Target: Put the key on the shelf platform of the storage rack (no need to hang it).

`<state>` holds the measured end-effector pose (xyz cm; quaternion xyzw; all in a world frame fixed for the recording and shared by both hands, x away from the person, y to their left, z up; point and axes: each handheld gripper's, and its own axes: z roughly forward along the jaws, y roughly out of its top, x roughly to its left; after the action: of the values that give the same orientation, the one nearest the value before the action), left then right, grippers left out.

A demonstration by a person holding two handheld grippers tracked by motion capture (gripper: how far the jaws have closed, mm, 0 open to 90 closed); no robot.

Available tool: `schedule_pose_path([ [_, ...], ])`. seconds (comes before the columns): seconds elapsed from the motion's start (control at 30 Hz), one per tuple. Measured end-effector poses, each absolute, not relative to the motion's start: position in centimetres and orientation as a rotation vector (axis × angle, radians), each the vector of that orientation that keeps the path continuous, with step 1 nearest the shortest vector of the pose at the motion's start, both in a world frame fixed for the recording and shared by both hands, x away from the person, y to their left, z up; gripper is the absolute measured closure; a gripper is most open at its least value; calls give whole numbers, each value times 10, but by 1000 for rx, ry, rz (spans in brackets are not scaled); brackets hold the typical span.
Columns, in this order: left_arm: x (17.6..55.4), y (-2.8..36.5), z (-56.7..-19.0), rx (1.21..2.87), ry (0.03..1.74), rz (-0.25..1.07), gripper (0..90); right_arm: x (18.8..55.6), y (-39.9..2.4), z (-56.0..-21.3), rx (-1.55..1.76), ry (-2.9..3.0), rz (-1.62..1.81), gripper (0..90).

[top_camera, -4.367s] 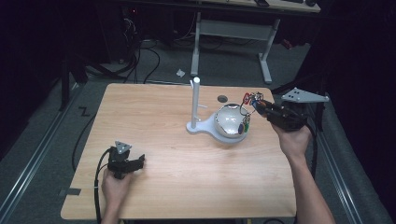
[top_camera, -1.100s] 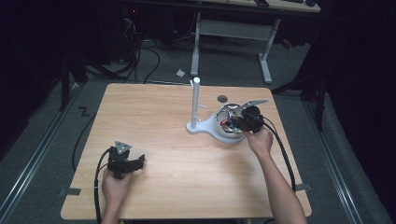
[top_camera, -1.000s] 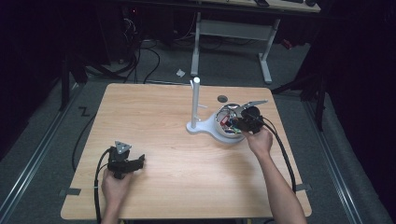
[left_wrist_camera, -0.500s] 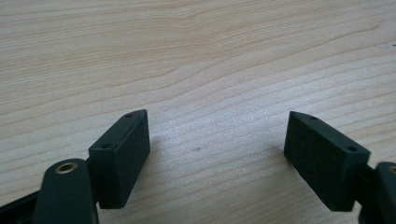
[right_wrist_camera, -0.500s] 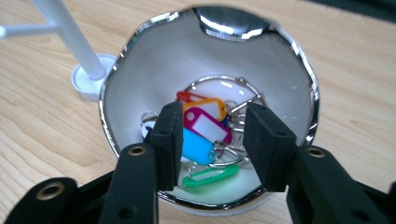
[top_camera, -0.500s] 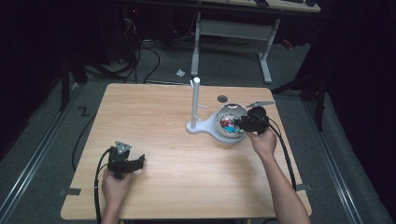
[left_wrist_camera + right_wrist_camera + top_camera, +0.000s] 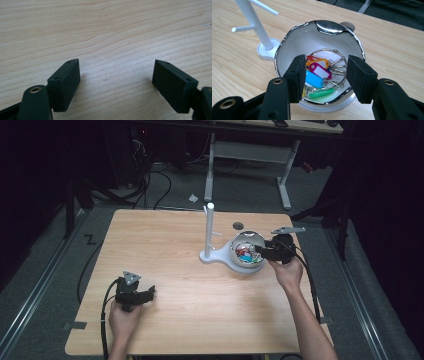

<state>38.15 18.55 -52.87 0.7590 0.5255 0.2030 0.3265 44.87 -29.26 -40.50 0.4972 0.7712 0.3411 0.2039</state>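
Note:
A white bowl with a chrome rim [image 7: 235, 251] [image 7: 287, 45] stands right of the table's middle. Inside lies a bunch of coloured key tags on a wire ring [image 7: 322, 72] [image 7: 245, 254]. My right gripper [image 7: 324, 75] [image 7: 261, 251] hovers over the bowl's right edge, open, its jaws apart with nothing between them. The keys lie below and beyond the jaws. A white peg stand [image 7: 209, 232] [image 7: 253, 21] rises just left of the bowl. My left gripper [image 7: 145, 295] [image 7: 116, 80] rests open on the bare wood at the front left.
A small dark round disc [image 7: 238, 225] lies on the wooden table [image 7: 165, 250] behind the bowl. Cables trail from both grippers over the table's front edge. A desk frame and wires fill the dark floor beyond the table.
My right gripper brought the key bunch from the right edge over the bowl, let it go inside, and has drawn back slightly to the right. The left gripper has stayed still.

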Motion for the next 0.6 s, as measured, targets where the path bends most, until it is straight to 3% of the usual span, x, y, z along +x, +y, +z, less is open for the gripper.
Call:
schedule_pose_path([
  [0.6, 382, 186, -529, 1989, 1377, 532, 227, 421, -308, -379, 1365, 2110, 980, 482],
])
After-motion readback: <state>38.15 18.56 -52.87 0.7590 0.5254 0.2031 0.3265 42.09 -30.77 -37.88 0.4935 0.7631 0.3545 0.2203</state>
